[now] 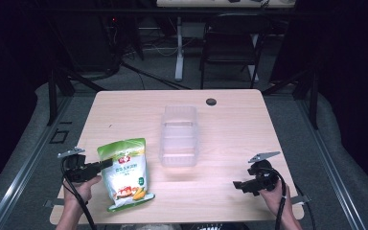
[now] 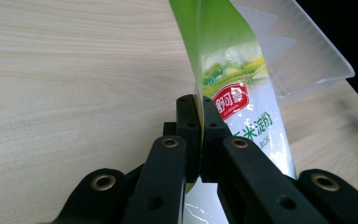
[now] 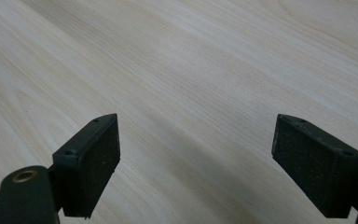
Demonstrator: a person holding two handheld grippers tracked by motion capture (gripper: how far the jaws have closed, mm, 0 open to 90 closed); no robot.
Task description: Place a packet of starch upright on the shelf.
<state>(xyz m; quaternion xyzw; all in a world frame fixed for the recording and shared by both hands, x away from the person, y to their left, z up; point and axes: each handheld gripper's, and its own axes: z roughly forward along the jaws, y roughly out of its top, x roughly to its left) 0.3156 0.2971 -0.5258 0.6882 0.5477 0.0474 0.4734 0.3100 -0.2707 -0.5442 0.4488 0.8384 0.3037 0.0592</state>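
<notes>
Left gripper [image 1: 106,164] clamped on bag [image 1: 124,173] edge at table's [image 1: 230,120] near-left, lift apparently starting; right gripper [image 1: 236,184] open, empty; next probably carry into bin [image 1: 178,136].

hand-held grippers: 2, one in each of my hands, left hand-held gripper [image 1: 106,164] & right hand-held gripper [image 1: 236,184]
jaws: 2 per hand-held gripper, 4 total, all black
my hands: 2, both in from the near edge
bags: 1, green & white bag [image 1: 125,172], printed label w/ food pic
containers: 1, clear plastic container [image 1: 178,136], mid bench
benches: 1, light wood bench [image 1: 230,129]
round black caps in bench top: 1, black cap [image 1: 211,101], far side
chairs: 1, dark chair [image 1: 230,45] behind the bench
grey plates: 2, one atop each hand-held gripper
</notes>
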